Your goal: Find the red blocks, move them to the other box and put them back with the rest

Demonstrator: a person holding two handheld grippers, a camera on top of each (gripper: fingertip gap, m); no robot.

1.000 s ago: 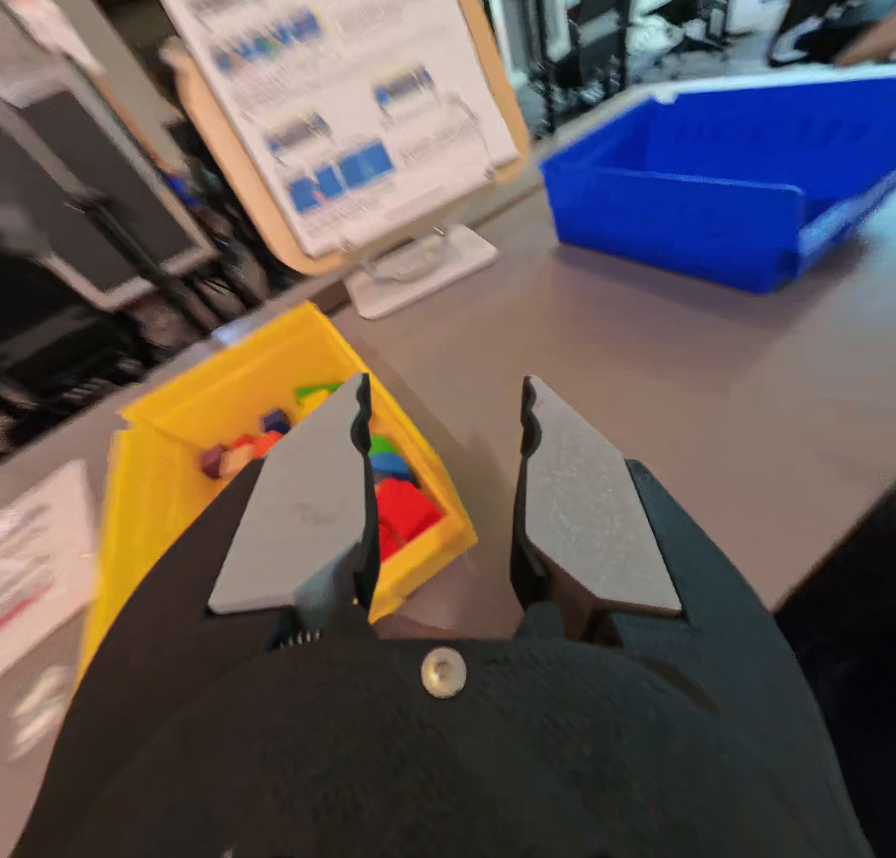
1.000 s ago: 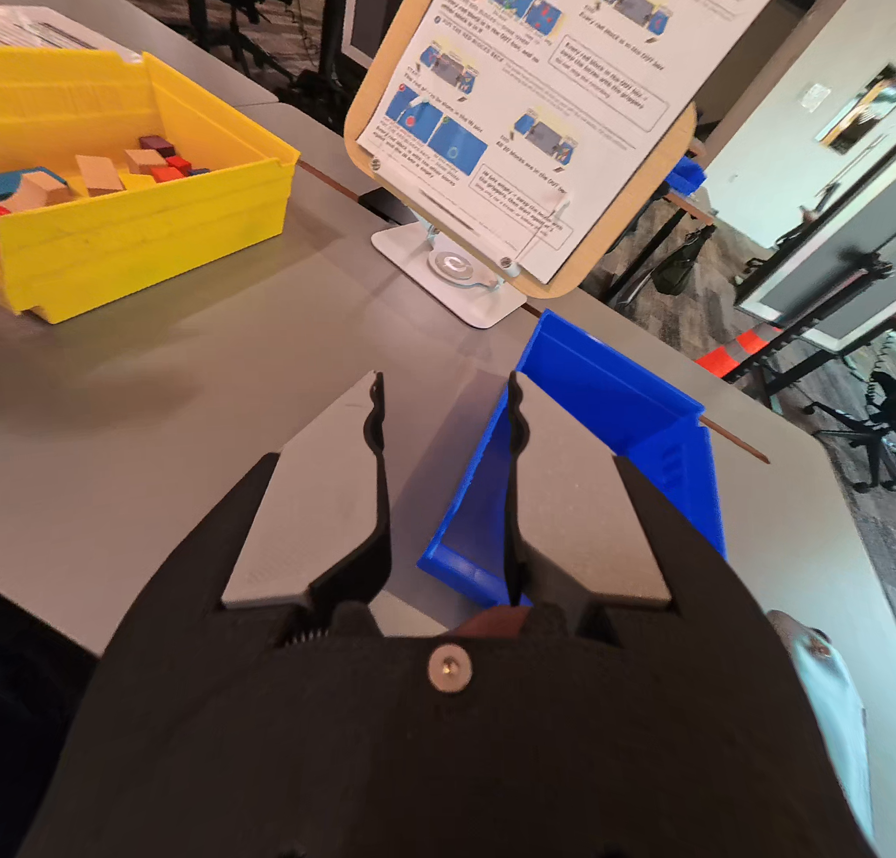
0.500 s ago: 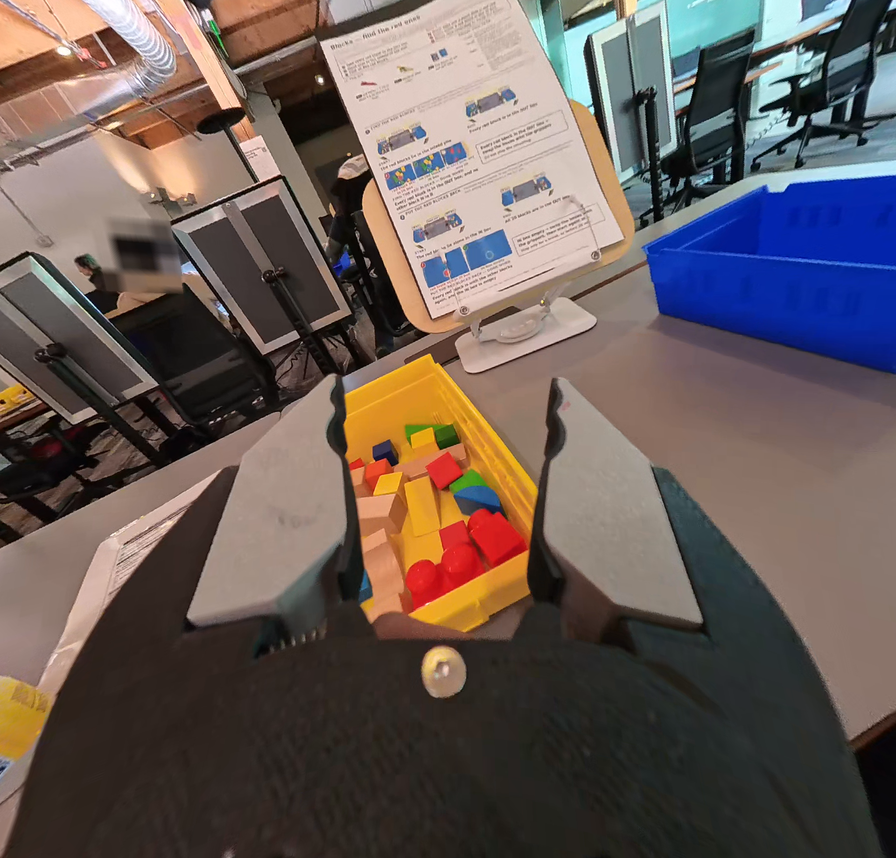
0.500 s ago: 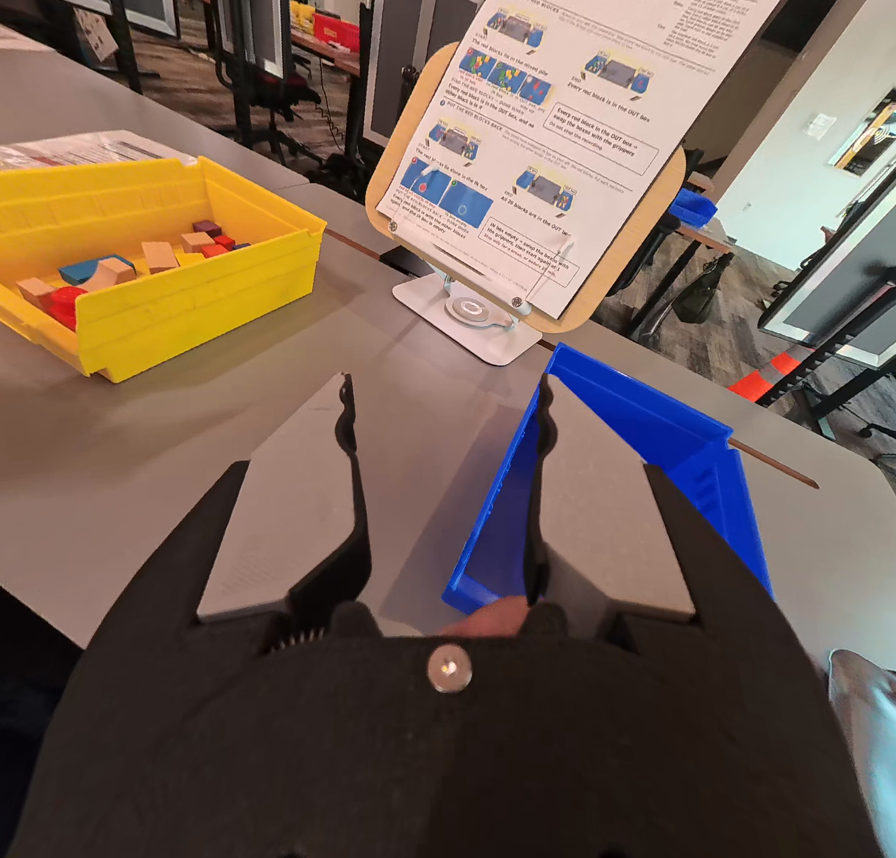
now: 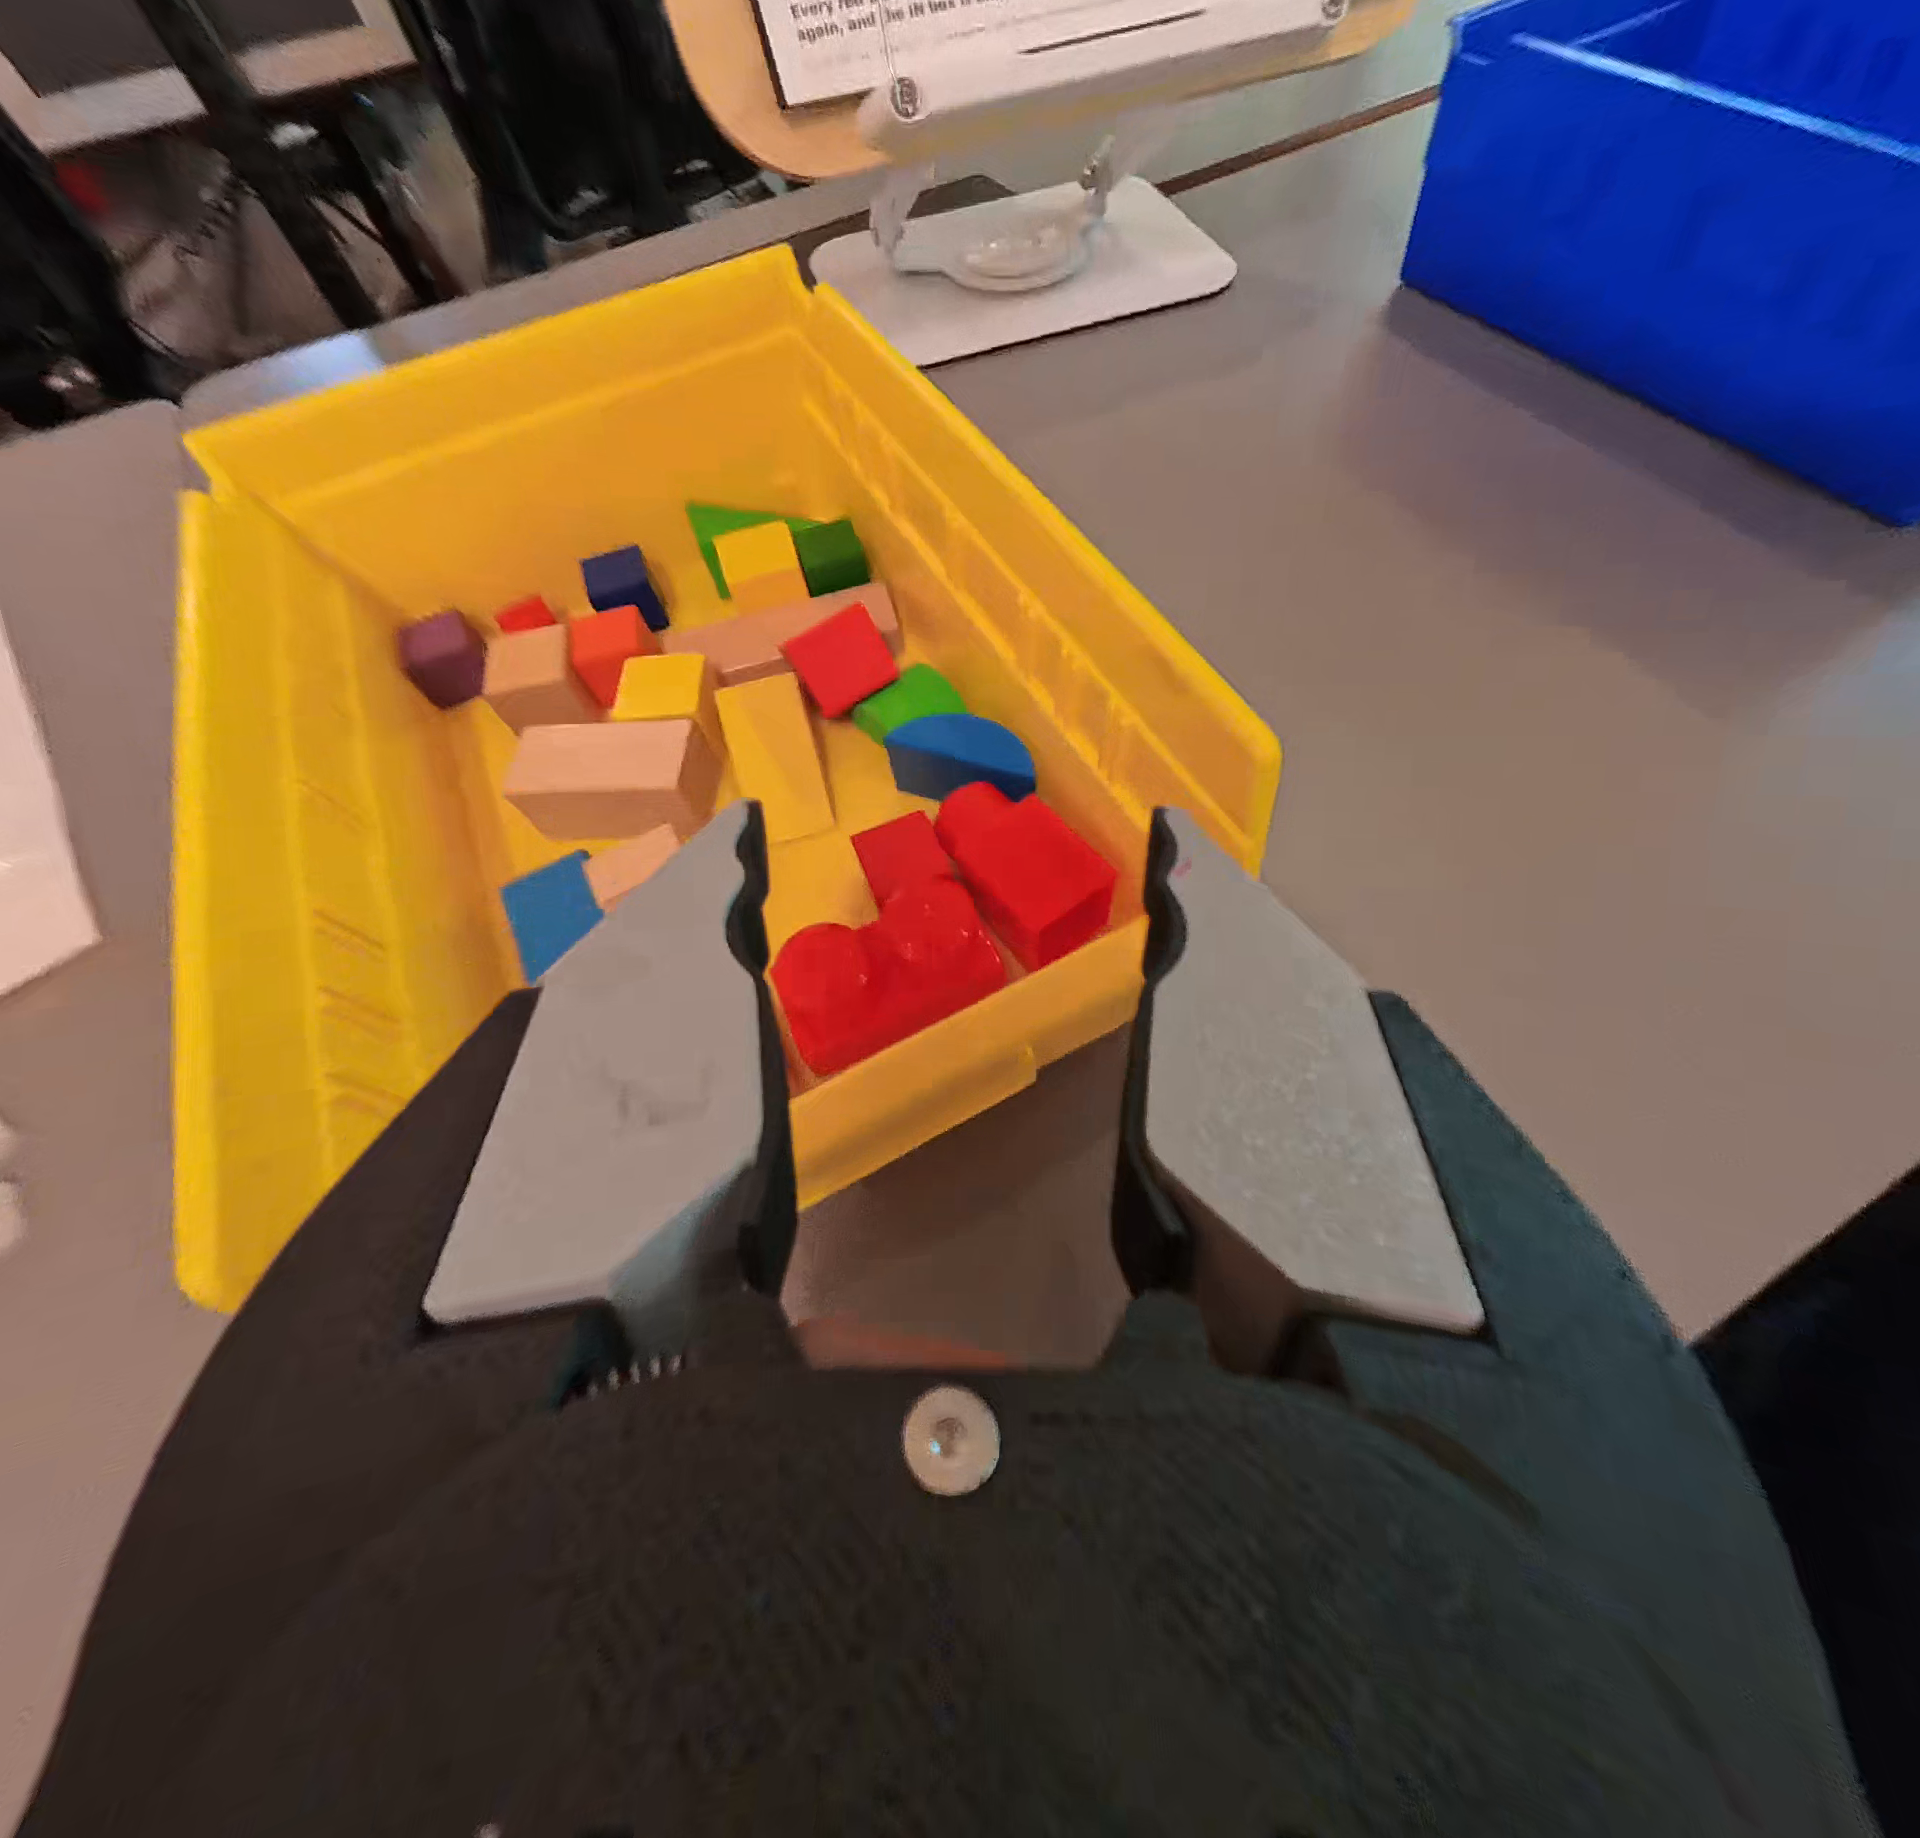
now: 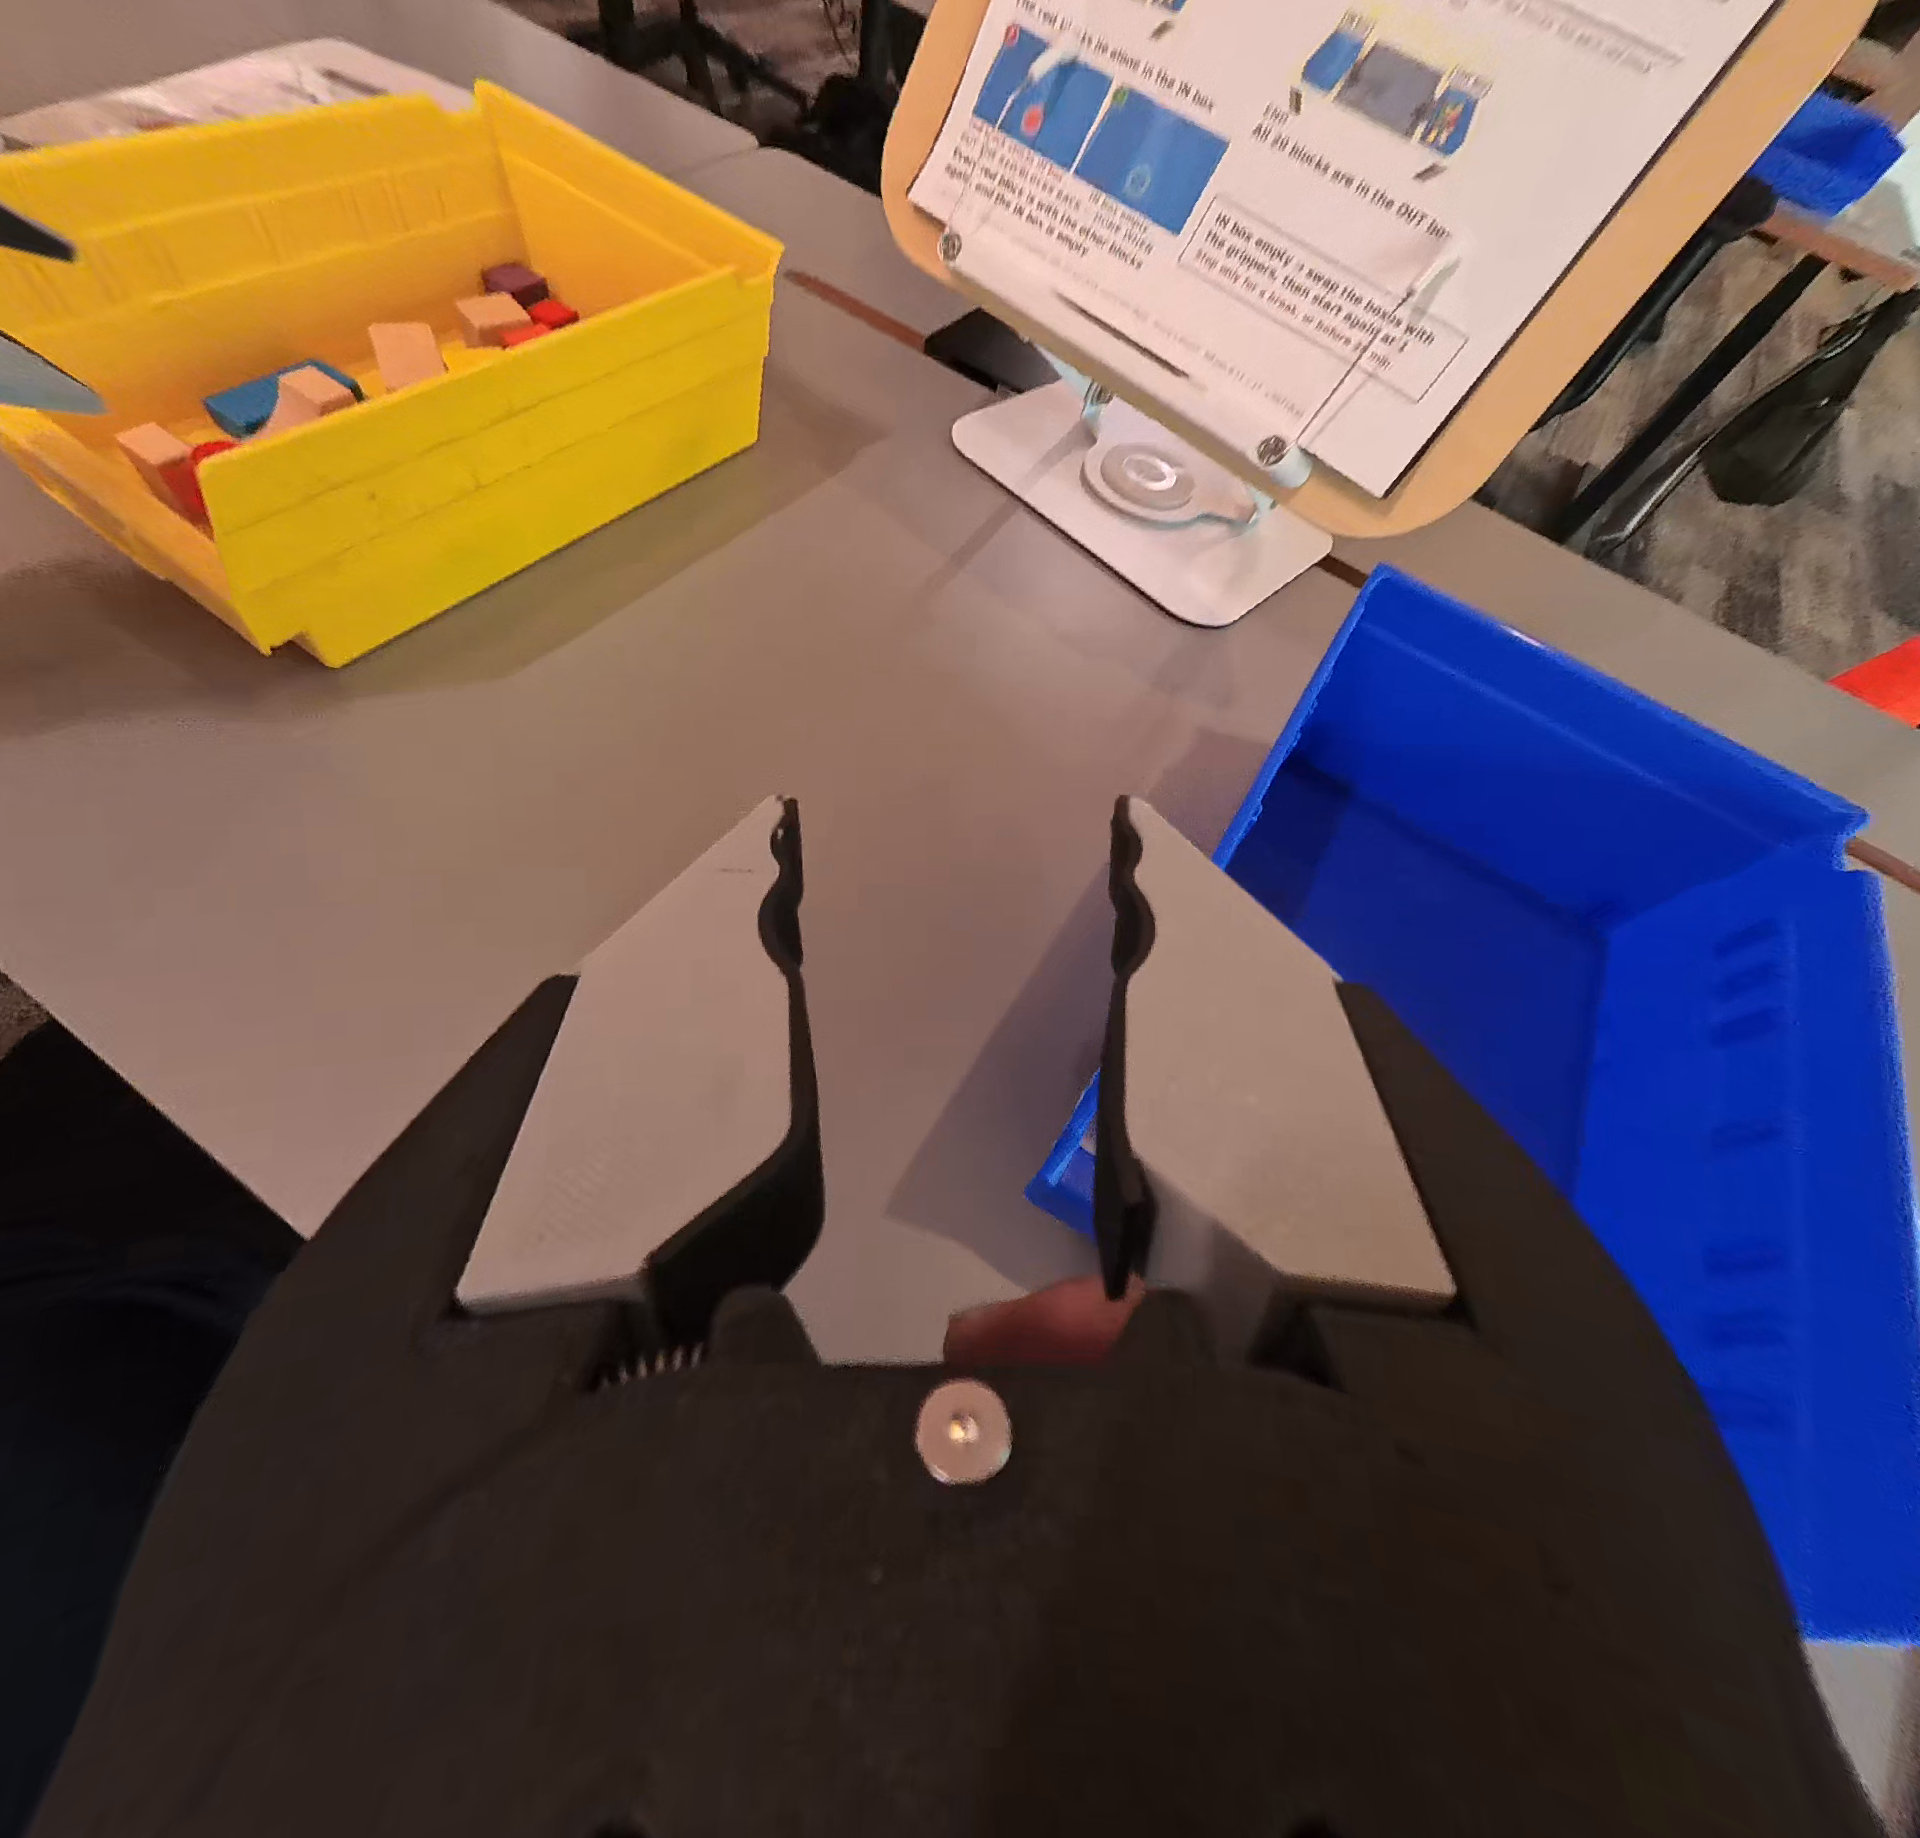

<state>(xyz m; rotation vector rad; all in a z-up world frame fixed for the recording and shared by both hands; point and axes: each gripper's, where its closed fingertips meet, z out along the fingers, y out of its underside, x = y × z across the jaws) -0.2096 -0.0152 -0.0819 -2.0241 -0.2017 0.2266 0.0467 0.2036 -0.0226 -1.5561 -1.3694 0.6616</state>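
Across the grey tabletop [image 6: 520, 801] we see a yellow box [image 5: 270, 853], a blue box [image 6: 1714, 1113] and, behind them, a white stand [image 6: 1153, 510] holding a board with an instruction sheet [image 6: 1351, 126]. Beyond the tabletop edge the room shows dark floor, black frames and chair legs, all blurred.

Our left claw [image 5: 951, 853] hangs over the near end of the yellow box, its jaws apart and holding nothing. The yellow box runs lengthwise away from that claw, its far end towards the stand. Inside lie mixed blocks; the red blocks [image 5: 935, 926] are bunched at the near end, just beside the low front wall, and a smaller red cube [image 5: 840, 658] sits farther in, next to a long plain wooden one.

Our right claw [image 6: 951, 822] is likewise spread and empty, above bare tabletop just left of the blue box. That box is well apart from the yellow box, to its right, and we see no blocks inside.
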